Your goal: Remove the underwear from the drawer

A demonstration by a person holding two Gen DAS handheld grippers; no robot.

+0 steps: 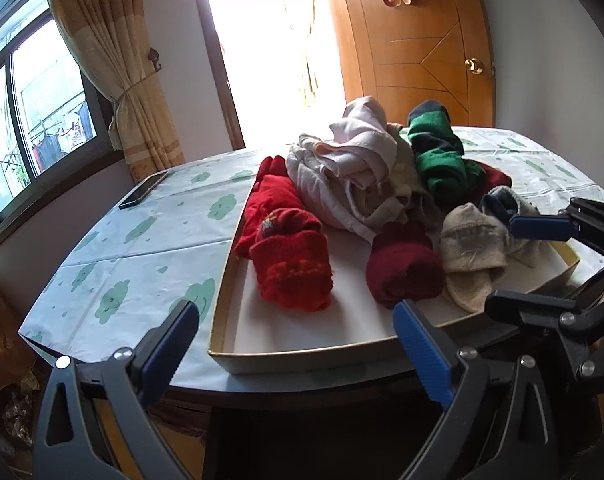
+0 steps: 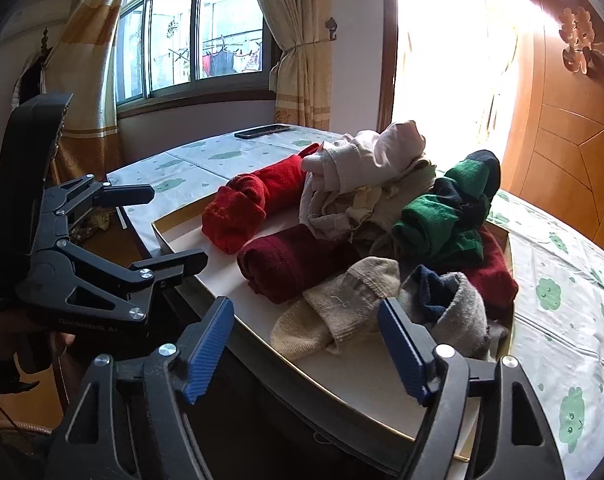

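A round table (image 1: 114, 256) under a pale cloth printed with green clouds fills most of both views, set before a window (image 2: 190, 36) with tied-back curtains and a wooden door (image 1: 417, 44) at the far right. On the table rests a shallow white drawer (image 1: 302, 336), tray-like, its near edge close to the table's rim. Heaped at the far middle of the drawer lies the underwear (image 1: 353, 172), a crumpled pile of pale pink and off-white cloth, touching the rolled items around it. To its left lies a bright red roll (image 1: 290, 260); to its right a green and navy roll (image 1: 437, 152) leans on the pile. Nearer sit a maroon roll (image 1: 403, 268), a beige sock (image 1: 469, 256) and a grey and navy sock (image 2: 449, 304). A dark phone (image 1: 144, 190) lies on the cloth at the far left, well apart from the drawer. The left gripper (image 1: 298, 348) hovers at the drawer's near edge, its blue-padded jaws spread wide and grasping nothing. The right gripper (image 2: 305, 344) hovers by the near right side of the drawer, above the beige sock, likewise released and empty.
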